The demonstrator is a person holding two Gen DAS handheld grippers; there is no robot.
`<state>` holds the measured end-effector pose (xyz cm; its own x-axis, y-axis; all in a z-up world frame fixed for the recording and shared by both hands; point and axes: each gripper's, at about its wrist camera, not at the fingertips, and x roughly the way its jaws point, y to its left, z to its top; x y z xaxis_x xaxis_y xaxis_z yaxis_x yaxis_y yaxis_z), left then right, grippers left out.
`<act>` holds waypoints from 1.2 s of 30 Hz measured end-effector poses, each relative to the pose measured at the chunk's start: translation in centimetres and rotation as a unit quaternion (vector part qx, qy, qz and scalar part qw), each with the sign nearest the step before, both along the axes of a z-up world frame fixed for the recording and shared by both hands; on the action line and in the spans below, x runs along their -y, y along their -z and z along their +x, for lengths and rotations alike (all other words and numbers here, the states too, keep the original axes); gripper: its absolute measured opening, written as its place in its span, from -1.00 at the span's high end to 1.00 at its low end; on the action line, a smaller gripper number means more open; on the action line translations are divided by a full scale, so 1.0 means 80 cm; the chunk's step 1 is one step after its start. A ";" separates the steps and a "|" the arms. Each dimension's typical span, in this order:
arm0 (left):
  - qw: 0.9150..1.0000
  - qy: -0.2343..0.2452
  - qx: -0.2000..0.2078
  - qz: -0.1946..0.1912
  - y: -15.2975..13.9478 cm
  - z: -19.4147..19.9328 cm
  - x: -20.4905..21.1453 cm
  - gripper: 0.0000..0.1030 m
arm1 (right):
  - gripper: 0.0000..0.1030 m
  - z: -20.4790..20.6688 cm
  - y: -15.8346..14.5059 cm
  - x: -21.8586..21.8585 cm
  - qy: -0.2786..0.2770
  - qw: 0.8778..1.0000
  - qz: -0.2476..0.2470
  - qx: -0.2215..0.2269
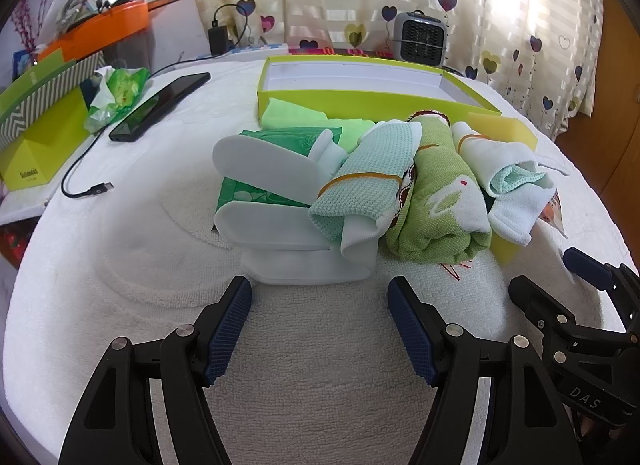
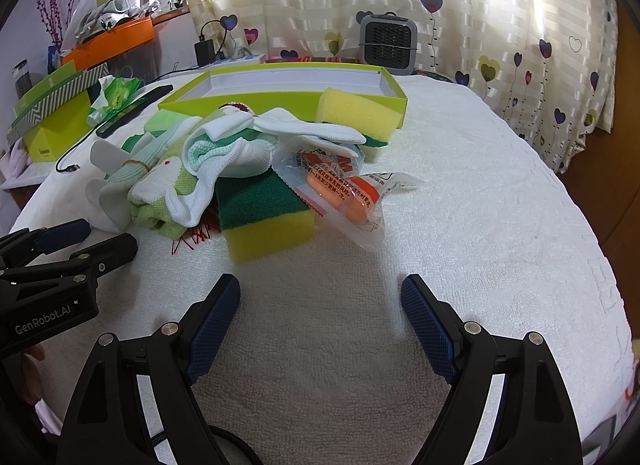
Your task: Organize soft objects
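A heap of soft things lies mid-table on a white towel (image 1: 320, 345). In the left wrist view: white slippers (image 1: 272, 201), a mint rolled cloth (image 1: 360, 189), a green rabbit-print roll (image 1: 444, 193), a white and mint roll (image 1: 512, 181), green tissue packs (image 1: 256, 193). In the right wrist view: a green-and-yellow sponge (image 2: 266, 213), a second yellow sponge (image 2: 360, 113), a clear packet with orange contents (image 2: 352, 197). A lime open box (image 1: 360, 99) sits behind the heap. My left gripper (image 1: 320, 305) is open and empty before the slippers. My right gripper (image 2: 320, 301) is open and empty before the sponge.
A phone (image 1: 160, 105) with a black cable (image 1: 84, 185) lies at the left. A lime carton (image 1: 36, 125) and a green crumpled wrapper (image 1: 116, 97) stand beyond it. A grey fan heater (image 1: 420, 39) and curtain are at the back. The right gripper also shows in the left wrist view (image 1: 580, 305).
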<state>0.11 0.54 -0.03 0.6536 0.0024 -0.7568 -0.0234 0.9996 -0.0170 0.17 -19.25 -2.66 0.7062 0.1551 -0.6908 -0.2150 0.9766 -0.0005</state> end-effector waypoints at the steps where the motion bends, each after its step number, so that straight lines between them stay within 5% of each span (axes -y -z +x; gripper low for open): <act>1: 1.000 0.000 0.001 0.000 0.000 0.004 -0.004 -0.36 | -0.61 0.000 0.000 0.000 0.000 1.000 0.000 0.000; 36: 1.000 0.002 0.002 0.003 0.000 -0.002 -0.002 -0.38 | -0.61 0.000 0.001 -0.001 0.000 1.000 0.000 0.001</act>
<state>-0.03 0.69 0.01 0.6561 0.0039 -0.7546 -0.0192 0.9997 -0.0116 0.16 -19.19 -2.72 0.7077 0.1553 -0.6892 -0.2148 0.9767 -0.0004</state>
